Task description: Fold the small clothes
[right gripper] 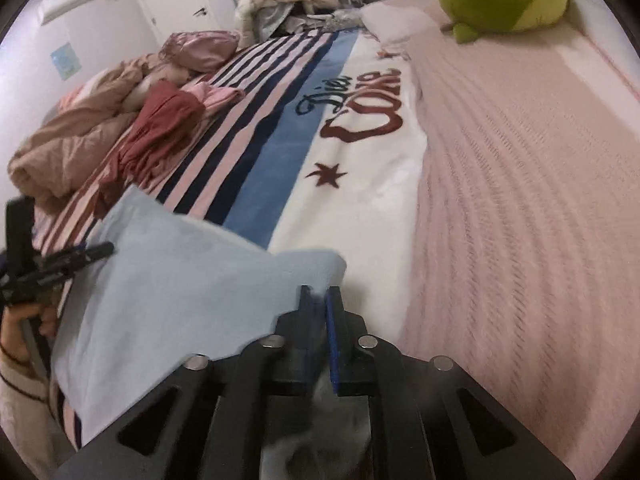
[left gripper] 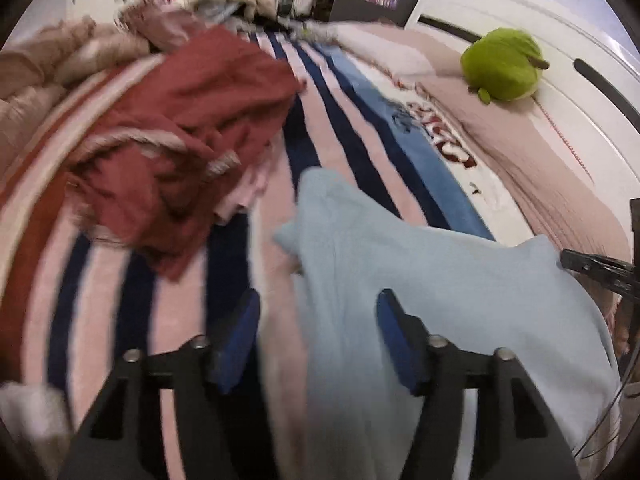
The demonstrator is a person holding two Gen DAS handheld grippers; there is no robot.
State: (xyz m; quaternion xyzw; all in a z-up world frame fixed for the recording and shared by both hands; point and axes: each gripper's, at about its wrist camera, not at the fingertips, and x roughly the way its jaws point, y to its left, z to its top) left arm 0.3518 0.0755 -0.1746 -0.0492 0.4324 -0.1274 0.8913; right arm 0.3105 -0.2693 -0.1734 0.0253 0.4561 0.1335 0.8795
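A light blue garment (left gripper: 440,288) lies on the striped blanket (left gripper: 328,120) on the bed; it also shows in the right wrist view (right gripper: 172,292). My left gripper (left gripper: 316,312) is open, its jaws wide apart over the garment's left edge. My right gripper (right gripper: 320,300) is shut on the light blue garment at its right corner, with cloth showing between the blue pads (right gripper: 332,332). The left gripper shows at the left of the right wrist view (right gripper: 60,260), and the right gripper at the right edge of the left wrist view (left gripper: 592,268).
A crumpled dark red garment (left gripper: 180,136) and a pink one (right gripper: 216,94) lie to the left. A beige duvet (right gripper: 76,136) is bunched at the far left. A green plush toy (left gripper: 500,64) sits by the white headboard (left gripper: 560,40). A pink bedspread (right gripper: 520,200) covers the right side.
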